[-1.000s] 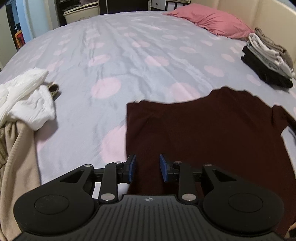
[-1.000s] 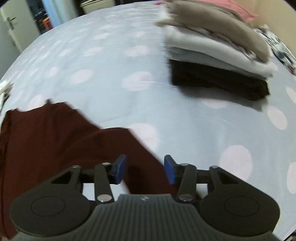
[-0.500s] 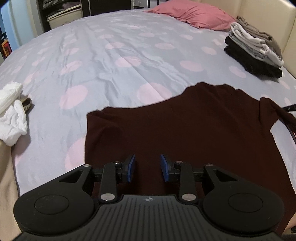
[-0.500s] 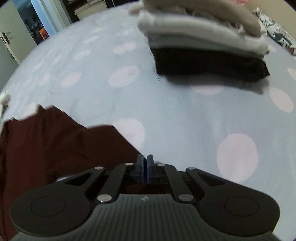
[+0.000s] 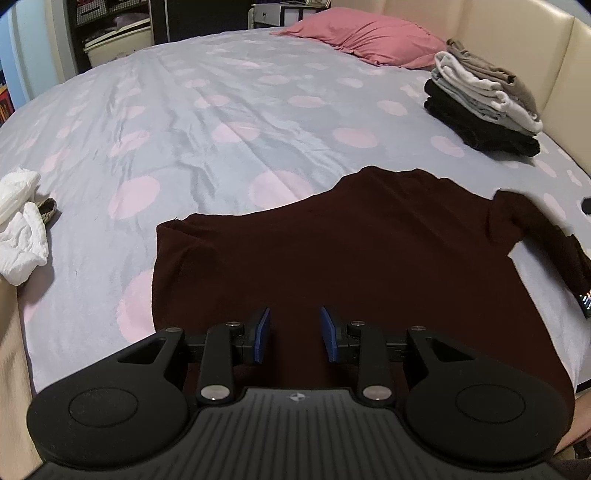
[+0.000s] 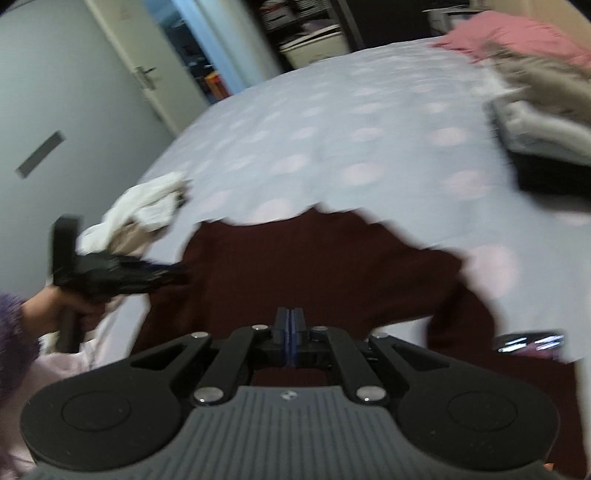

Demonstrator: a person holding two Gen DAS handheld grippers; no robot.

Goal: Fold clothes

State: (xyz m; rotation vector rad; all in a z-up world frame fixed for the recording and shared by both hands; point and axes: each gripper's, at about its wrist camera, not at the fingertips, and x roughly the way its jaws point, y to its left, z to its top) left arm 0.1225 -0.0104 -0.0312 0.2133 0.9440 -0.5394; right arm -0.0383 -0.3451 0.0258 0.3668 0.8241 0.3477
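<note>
A dark maroon shirt (image 5: 351,258) lies spread on the spotted bed sheet (image 5: 221,110). My left gripper (image 5: 294,338) is open, low over the shirt's near edge. In the right wrist view the shirt (image 6: 314,266) is blurred. My right gripper (image 6: 290,332) is shut above it, and whether cloth sits between its pads cannot be told. One sleeve (image 5: 546,240) is pulled out to the right in the left wrist view. The left gripper also shows in the right wrist view (image 6: 162,273), held in a hand.
A stack of folded clothes (image 5: 484,99) sits at the far right by the cream headboard (image 5: 517,44). A pink pillow (image 5: 369,35) lies at the back. Unfolded white clothes (image 5: 22,225) lie at the left edge. A door (image 6: 92,74) stands beyond the bed.
My right gripper shut by half a second ago, then swung left and back to face across the shirt. The left gripper stayed open and drew back slightly, and the shirt's sleeve stretched out to the right.
</note>
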